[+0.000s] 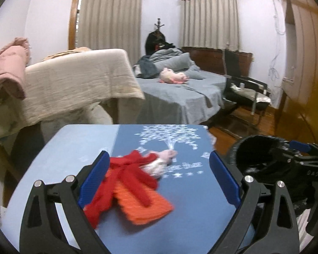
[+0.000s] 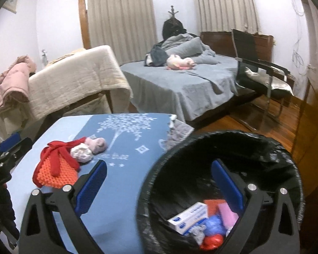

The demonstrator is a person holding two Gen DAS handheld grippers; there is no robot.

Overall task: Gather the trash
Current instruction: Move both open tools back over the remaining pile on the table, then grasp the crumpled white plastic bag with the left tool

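Left wrist: left gripper (image 1: 159,177) fingers spread, framing red-orange knit pile (image 1: 133,188) on bench (image 1: 63,148) (likely next grab); right gripper (image 2: 159,190) released, straddling bin (image 2: 282,160) rim.

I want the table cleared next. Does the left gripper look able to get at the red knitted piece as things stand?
Probably yes. The left gripper is open with the red knitted piece lying just ahead between its fingers on the blue table; nothing covers it.

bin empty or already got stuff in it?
Partly filled. The right wrist view looks into the black-lined trash bin: a white and blue box, a pink item and crumpled blue and red pieces lie at the bottom.
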